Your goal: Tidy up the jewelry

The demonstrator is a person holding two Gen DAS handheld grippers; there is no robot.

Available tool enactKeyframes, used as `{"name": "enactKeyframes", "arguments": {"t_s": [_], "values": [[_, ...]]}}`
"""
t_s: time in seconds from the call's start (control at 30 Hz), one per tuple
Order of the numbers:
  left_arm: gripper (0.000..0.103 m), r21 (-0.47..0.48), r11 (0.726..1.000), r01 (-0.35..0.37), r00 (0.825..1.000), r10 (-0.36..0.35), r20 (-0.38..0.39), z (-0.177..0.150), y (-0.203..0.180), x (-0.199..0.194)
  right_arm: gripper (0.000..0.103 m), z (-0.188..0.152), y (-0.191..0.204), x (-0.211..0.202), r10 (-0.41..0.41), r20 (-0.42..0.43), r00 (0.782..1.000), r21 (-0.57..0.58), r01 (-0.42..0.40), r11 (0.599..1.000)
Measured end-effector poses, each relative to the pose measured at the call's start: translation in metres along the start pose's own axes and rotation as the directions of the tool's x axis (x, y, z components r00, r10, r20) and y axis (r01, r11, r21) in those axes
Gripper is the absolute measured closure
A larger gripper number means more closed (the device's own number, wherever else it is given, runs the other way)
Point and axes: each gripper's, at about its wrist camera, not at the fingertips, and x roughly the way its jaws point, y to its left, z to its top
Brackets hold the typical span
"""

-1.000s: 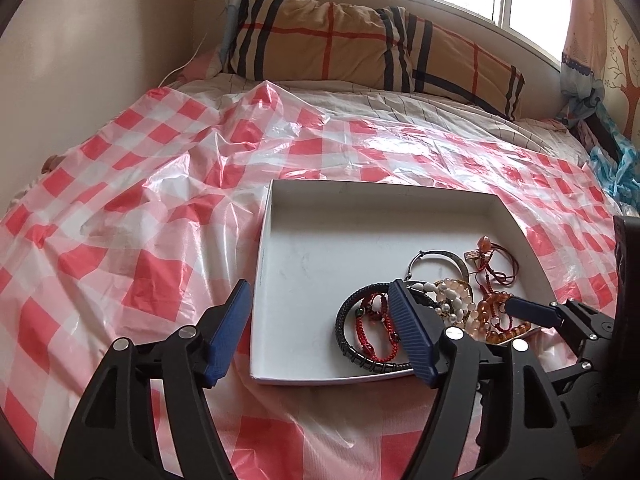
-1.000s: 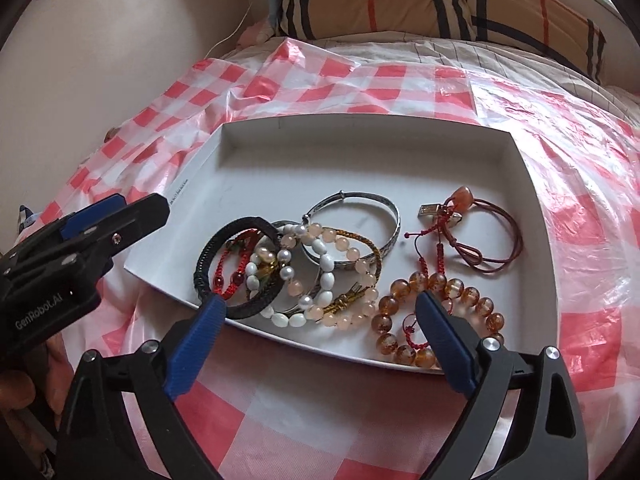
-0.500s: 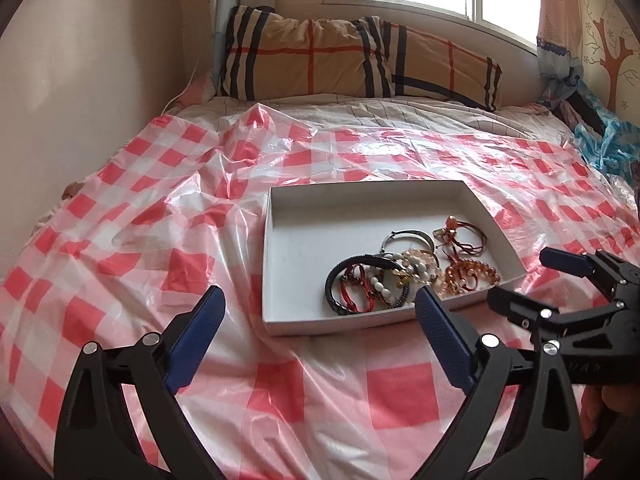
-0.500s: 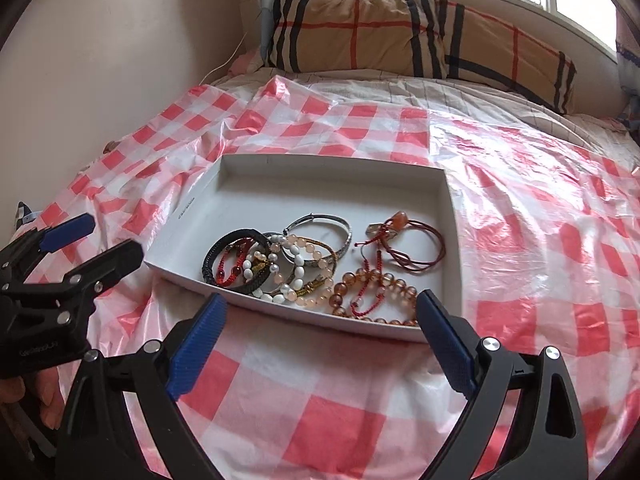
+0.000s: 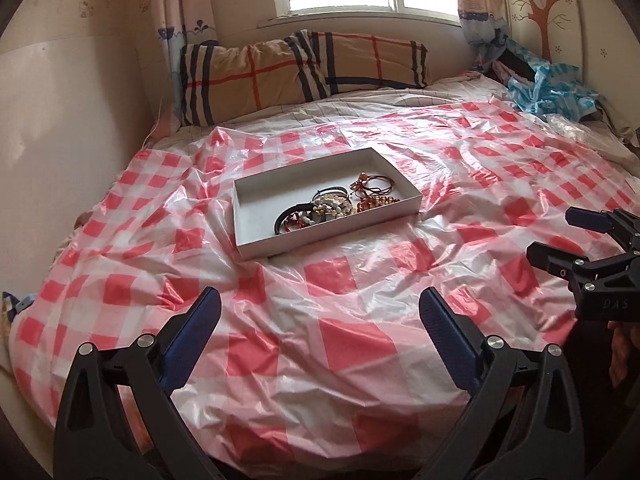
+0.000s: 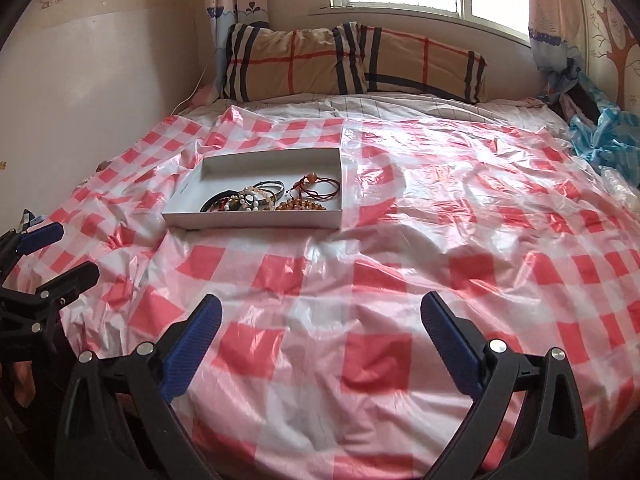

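A shallow white tray [image 5: 256, 248] [image 6: 224, 222] lies on the bed. Inside it sits a heap of bracelets [image 5: 320, 210] [image 6: 248, 200]: a black cord one, a silver bangle, white and amber beads. A red string bracelet [image 5: 374, 184] [image 6: 320, 188] lies at the tray's right end. My left gripper [image 5: 320, 326] is open and empty, well back from the tray near the bed's front edge. My right gripper [image 6: 320, 326] is open and empty too, equally far back. Each gripper shows at the edge of the other's view [image 5: 560, 240] [image 6: 52, 252].
A red-and-white checked plastic sheet [image 5: 360, 280] [image 6: 440, 220] covers the bed. A plaid pillow [image 5: 296, 72] [image 6: 352, 64] lies at the head under the window. Blue cloth [image 5: 548, 88] [image 6: 604, 136] is piled at the far right. A wall runs along the left side.
Both grippers have pulled far back and up from the tray, which now looks small in mid-bed. Both stay open and empty. The jewelry has not moved.
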Motion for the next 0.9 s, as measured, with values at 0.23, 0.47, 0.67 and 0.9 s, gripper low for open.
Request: {"name": "enactKeyframes", "arguments": {"t_s": [0.23, 0.47, 0.67, 0.9], "values": [[0.008, -0.019, 1.0, 0.023, 1.0, -0.023, 0.016, -0.023, 0.001, -0.048, 0.008, -0.045, -0.016, -0.04, -0.048, 0.001, 0.999, 0.018, 0.048, 0.999], [0.008, -0.03, 1.0, -0.002, 1.0, 0.002, -0.008, -0.051, 0.013, -0.059, 0.008, -0.064, -0.025, -0.064, -0.081, 0.077, 0.994, 0.07, 0.076, 0.995], [0.008, -0.044, 0.998, -0.055, 0.998, 0.054, -0.028, -0.09, 0.04, -0.046, 0.007, -0.068, -0.017, -0.071, -0.115, 0.136, 0.984, 0.029, 0.112, 0.993], [0.008, -0.144, 0.989, -0.015, 1.0, 0.013, -0.016, -0.097, 0.059, -0.043, 0.007, -0.07, -0.006, -0.074, -0.134, 0.171, 0.976, -0.027, 0.14, 0.99]]}}
